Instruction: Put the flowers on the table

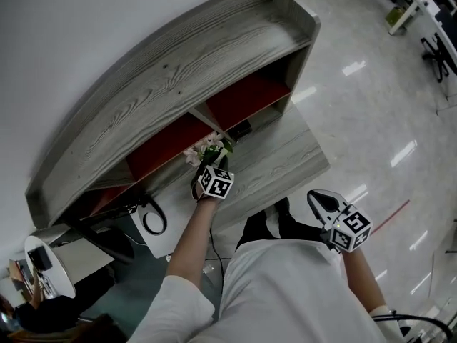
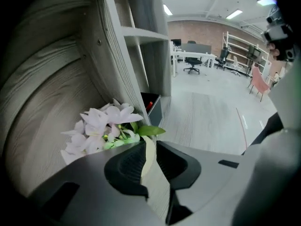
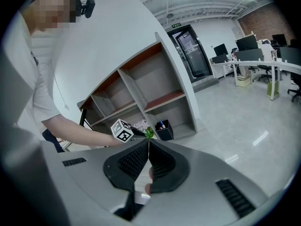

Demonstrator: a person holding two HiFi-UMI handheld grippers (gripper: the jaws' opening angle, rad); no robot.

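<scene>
Head view: arm (image 1: 189, 241) outstretched, left hand-held gripper (image 1: 206, 166) released, apparently just above flowers (image 1: 207, 149).

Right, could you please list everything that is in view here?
flowers: one bunch, white with green leaves, at the table's back by the shelf divider.
table: one, grey wood, under the shelves.
shelf unit: one, grey wood with red backs, against the white wall.
pen holder: one, black, on the table right of the flowers.
cable: one, black, looped at the table's left end.
left gripper: one, dark, jaws apart, just behind the flowers.
right gripper: one, dark, jaws together, off to the right above the floor.
</scene>
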